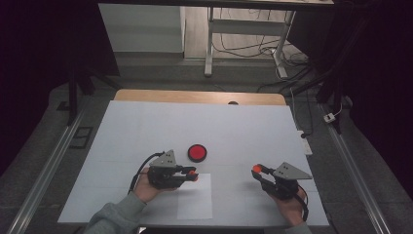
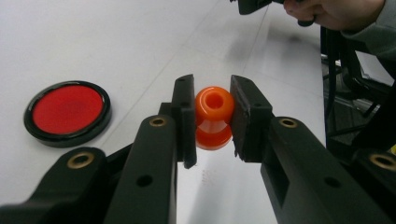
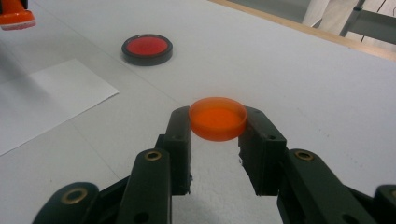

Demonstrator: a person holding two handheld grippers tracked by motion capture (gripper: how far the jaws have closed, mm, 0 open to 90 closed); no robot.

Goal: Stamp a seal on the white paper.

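White table top (image 1: 146,131), matte, with a strip of bare wood (image 1: 195,95) along its far edge. One sheet of white paper (image 1: 196,197) lies flat near my side, between my two hands. Beyond the table: grey floor, the metal legs of another table (image 1: 210,44), loose cables (image 1: 253,48) on the floor, a metal rail (image 1: 44,165) along each side. The room is dark at the edges.

Count: two grippers, one in each hand. One black round dish with a red inside (image 1: 197,152), sitting on the table just past the paper. Two orange pieces, one per gripper. No writing or labels that I can read.

My left gripper (image 2: 212,119) is clamped on an orange spool (image 2: 214,116), a waisted piece with a hole in its end, pinched between both pads and held over the paper's near-left corner. My right gripper (image 3: 217,126) is clamped on an orange disc (image 3: 217,117), a shallow round cap held flat, its rim caught between the pads, above bare table to the right of the paper.
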